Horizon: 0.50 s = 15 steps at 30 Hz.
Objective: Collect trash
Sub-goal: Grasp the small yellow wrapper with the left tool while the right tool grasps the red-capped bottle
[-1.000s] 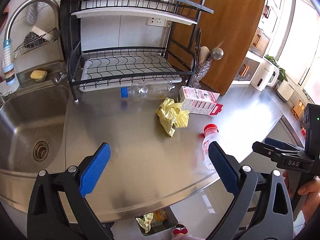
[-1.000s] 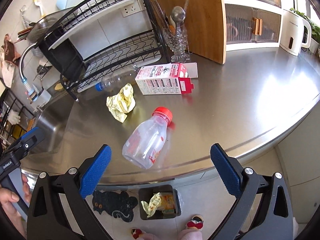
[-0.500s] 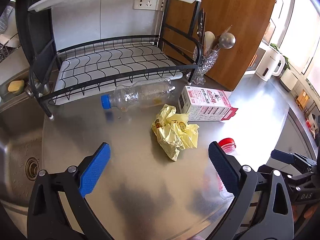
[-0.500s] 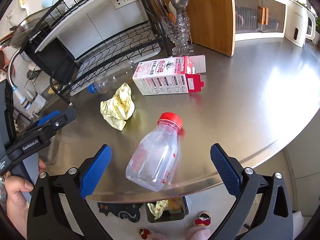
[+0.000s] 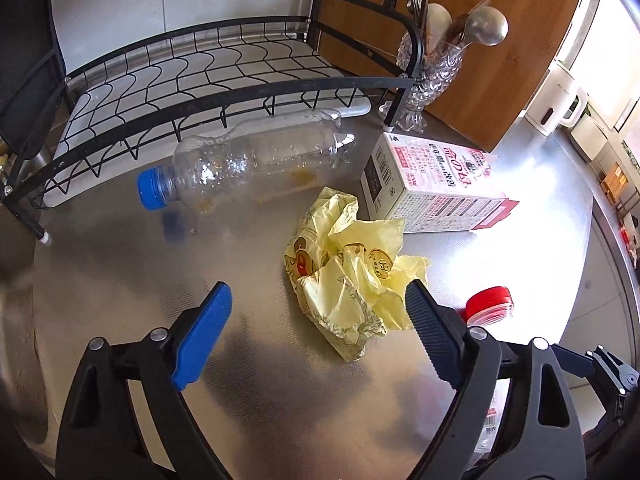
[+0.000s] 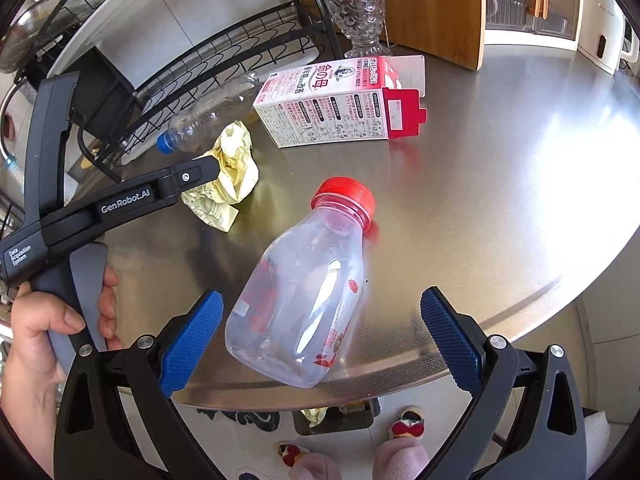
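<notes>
Left claw: we're hovering it over the desk, jaws apart and just been narrowing, yellow wrapper partly between them, untouched.
Right claw: we're holding it wide open around the red-capped bottle, lying near the desk edge.

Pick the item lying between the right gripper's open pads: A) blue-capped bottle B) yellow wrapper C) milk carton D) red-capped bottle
D: the red-capped bottle lies on its side on the steel counter between the right gripper pads, untouched.
</notes>
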Tool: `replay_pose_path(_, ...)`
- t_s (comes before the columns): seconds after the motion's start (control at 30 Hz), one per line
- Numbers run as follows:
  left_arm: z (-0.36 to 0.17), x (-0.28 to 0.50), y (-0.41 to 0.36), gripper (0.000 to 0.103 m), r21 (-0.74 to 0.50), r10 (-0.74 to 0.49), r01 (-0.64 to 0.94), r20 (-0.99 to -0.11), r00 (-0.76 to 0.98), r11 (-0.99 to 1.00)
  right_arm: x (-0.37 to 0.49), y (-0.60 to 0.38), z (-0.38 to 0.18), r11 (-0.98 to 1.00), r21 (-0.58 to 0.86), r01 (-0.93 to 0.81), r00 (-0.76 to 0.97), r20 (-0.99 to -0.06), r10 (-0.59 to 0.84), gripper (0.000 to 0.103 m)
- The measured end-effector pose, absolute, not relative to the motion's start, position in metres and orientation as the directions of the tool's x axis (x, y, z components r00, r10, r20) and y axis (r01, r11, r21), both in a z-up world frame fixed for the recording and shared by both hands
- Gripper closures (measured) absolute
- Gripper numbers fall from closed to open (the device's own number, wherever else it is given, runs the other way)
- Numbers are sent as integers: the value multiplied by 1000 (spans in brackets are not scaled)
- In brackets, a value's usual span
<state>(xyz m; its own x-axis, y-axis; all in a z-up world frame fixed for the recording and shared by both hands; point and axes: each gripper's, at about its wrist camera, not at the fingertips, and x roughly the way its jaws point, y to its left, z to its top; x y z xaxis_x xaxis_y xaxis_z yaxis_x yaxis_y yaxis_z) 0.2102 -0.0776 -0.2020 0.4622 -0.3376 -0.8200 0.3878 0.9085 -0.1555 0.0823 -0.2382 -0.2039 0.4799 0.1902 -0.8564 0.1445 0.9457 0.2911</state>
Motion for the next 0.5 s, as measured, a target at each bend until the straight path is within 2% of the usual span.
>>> replay_pose_path(0.1, -207, 214, -83, 27, -163, -346, 398, -824, 448, 903, 83, -238, -208, 950, 282, 138, 478, -859, 185, 9)
replay_pose_path(0.17, -208, 215, -85, 33, -173, -357, 406, -824, 439, 898, 82, -240, -211, 949, 287, 133, 469, -862, 195, 16)
replay_pose_path(0.23, -208, 215, -87, 43, -185, -369, 412, -824, 430, 892, 82, -240, -214, 949, 291, 123, 457, -865, 206, 29)
replay_pose_path(0.33, -207, 214, -94, 58, -195, -383, 428, -826, 413, 883, 83, -241, -218, 947, 301, 116, 438, -871, 223, 42)
replay_pose_path(0.5, -207, 207, -103, 74, -192, -387, 442, -828, 406, 876, 80, -244, -219, 939, 325, 108, 442, -862, 248, 43)
